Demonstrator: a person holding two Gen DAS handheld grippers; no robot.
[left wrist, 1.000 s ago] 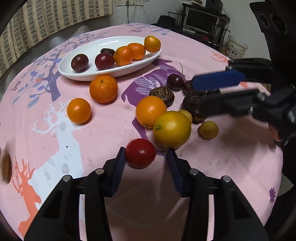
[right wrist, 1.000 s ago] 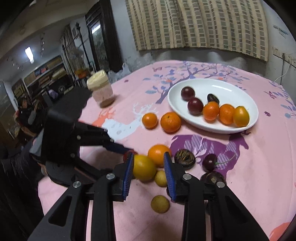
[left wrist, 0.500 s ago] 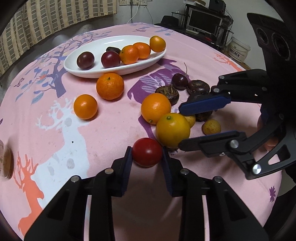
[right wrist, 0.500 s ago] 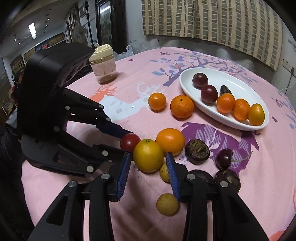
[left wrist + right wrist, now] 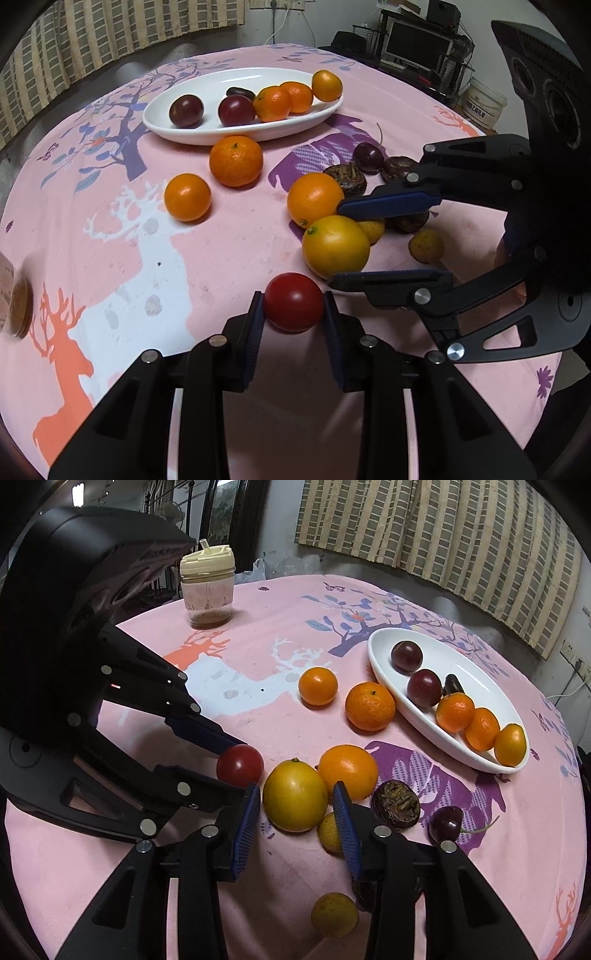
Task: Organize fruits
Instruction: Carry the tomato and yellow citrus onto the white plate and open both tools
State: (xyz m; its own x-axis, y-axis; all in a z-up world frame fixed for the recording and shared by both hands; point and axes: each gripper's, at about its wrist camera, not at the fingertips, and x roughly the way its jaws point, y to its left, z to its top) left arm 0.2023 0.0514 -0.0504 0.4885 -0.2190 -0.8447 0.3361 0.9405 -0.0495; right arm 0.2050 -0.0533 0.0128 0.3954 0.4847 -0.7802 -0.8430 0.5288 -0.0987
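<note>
1. Gripping the red tomato (image 5: 293,302) between its blue pads, the left gripper (image 5: 293,314) is clenched on it; the tomato sits at the fingertips, low over the pink tablecloth (image 5: 110,236), and whether it has left the cloth cannot be told.
2. Straddling the yellow citrus (image 5: 294,795), the right gripper (image 5: 295,819) has one pad on each side of it. The pads look to be at its flanks, but whether they press on it I cannot tell.
3. Taking the white oval plate (image 5: 207,129) as landmark: both fruits lie well apart from it, on the near side of the loose cluster, and the yellow citrus touches or nearly touches the tomato.
4. The relation that matters: the plate lies ahead of both tools, with its long axis running across the left wrist view. In the right wrist view it lies ahead and to the right. Neither hand is clearly nearer to it.
5. The plate already holds a row of dark plums and small oranges, and its bare stretch (image 5: 480,679) is along the side behind that row.
6. Between plate and grippers sit two oranges (image 5: 236,160); a carry would likely need to pass above them.
7. Surface and room: a domed, cloth-covered table, soft and printed with trees and deer; a lidded jar (image 5: 207,587) stands far from the plate, a checked curtain (image 5: 443,528) hangs behind it.
</note>
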